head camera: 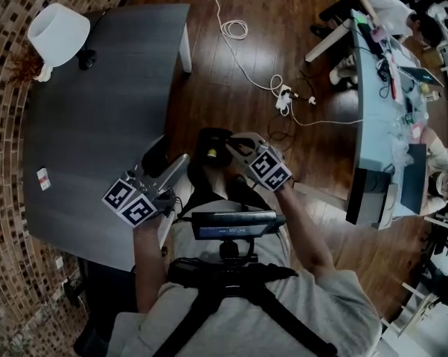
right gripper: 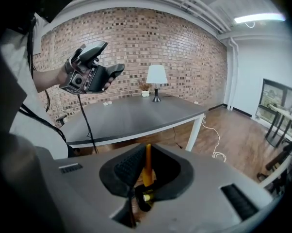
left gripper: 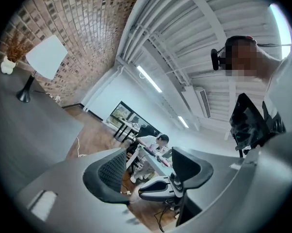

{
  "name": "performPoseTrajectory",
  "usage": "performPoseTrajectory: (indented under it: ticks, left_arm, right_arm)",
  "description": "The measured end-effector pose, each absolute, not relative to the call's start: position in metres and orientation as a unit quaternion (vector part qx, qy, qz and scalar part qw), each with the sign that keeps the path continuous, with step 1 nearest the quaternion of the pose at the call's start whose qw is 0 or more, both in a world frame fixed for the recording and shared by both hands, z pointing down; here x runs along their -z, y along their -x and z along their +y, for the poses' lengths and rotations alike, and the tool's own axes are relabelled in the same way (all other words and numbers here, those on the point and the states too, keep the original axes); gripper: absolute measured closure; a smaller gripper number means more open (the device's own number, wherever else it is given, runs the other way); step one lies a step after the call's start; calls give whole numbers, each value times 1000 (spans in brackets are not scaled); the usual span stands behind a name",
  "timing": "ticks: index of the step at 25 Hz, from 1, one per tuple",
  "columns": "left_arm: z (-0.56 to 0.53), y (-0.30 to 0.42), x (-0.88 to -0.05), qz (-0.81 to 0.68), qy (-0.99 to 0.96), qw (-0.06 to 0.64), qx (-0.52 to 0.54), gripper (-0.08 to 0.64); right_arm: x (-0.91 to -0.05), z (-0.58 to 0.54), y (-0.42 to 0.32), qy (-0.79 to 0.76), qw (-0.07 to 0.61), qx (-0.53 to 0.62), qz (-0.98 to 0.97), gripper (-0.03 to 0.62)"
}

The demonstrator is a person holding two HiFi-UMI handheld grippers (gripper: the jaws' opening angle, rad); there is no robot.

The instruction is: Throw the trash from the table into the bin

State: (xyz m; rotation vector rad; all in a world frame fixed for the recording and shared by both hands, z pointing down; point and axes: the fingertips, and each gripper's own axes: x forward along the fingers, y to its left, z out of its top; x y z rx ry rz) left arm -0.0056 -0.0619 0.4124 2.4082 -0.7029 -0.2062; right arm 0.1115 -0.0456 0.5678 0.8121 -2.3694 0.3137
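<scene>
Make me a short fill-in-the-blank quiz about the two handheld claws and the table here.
1. The left gripper has its jaws ____, with nothing between them.
2. The right gripper is ____ on a thin orange strip.
3. The lamp on the grey table has a ____ shade.
Missing words: open; shut; white.

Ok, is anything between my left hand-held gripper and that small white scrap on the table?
Nothing visible. Only bare grey table lies between the open left hand-held gripper and the scrap, though the gripper points away from it.
</scene>
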Motion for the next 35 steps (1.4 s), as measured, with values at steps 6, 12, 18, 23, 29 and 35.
performPoseTrajectory:
  ticks: [6,12,18,23,29,35]
  left_arm:
    - [-90,22,-418,-243,-913,319,75,273]
    - [-109,35,-420,-259,-907,321,88,273]
    - [-112,21,-412,-237,-915,315,85,273]
    - [-115,6,-408,-220,-923,307,78,273]
    - [-117,-6,-408,-215,-928,300,59,273]
    - [-111,-6,-416,-205,-933,293,40,275]
  right_arm:
    - [-597,-63,-104,-333,349,-140,-865,514]
    - [-611,-68,-109,-334,363,-156,-856,512]
    - [-544,-84,-128,-399,229,-161,-873,515]
    - [-501,-96,-144,-427,189,-119,-876,543]
    - [-491,-97,-148,-431,185,-115,-876,543]
    - [-494,-94,-143,-432,186,-118,-875,543]
